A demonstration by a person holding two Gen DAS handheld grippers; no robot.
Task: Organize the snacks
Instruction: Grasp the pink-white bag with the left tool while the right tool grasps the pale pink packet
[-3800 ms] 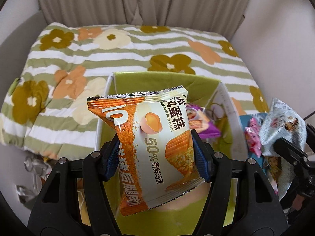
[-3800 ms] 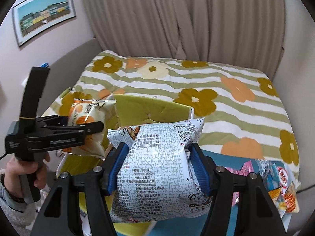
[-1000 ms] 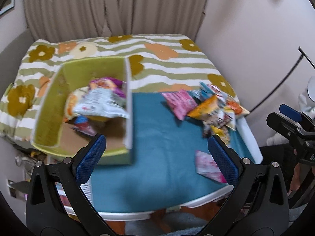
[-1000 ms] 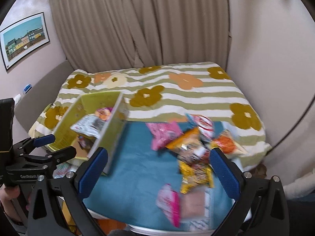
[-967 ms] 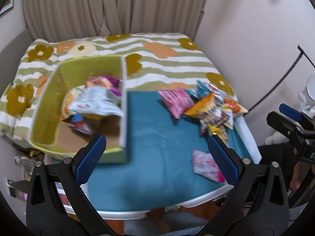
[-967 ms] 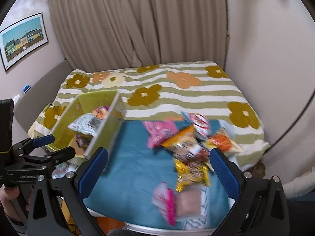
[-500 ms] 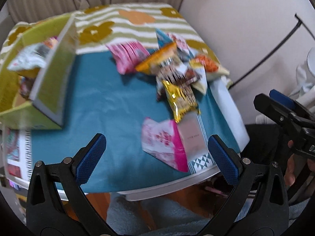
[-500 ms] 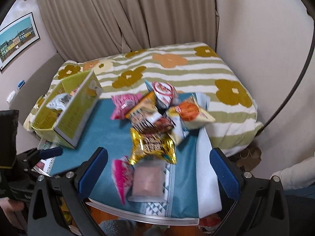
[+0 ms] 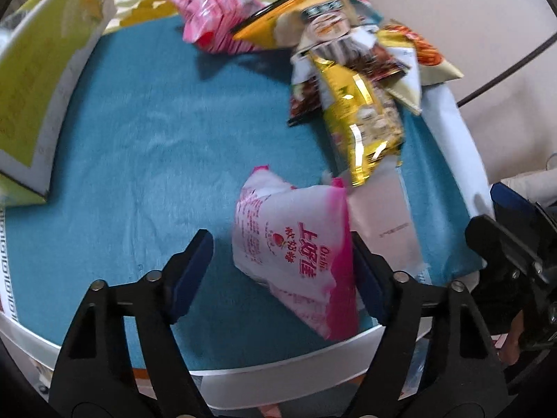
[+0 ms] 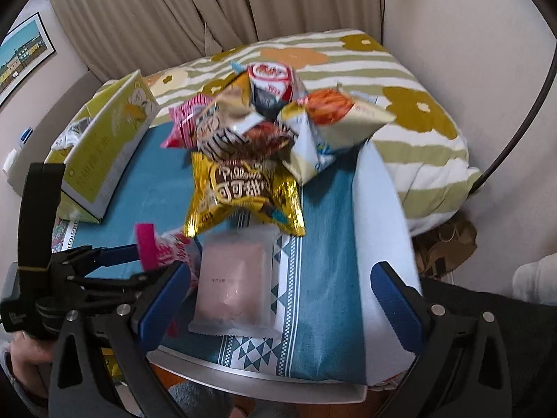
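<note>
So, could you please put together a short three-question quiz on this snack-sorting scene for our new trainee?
1. True or false: the left gripper has the pink and white snack bag between its fingers.
2. Which packet lies on the blue cloth in front of the right gripper? A) the frosted packet with a pink bar B) a green bottle C) a red tin
3. Fill in: the gold foil bag lies at the near edge of the snack ____.

Key: 1 true; its jaws are closing, but the left pad is not yet on the bag. 2 A. 3 pile.
</note>
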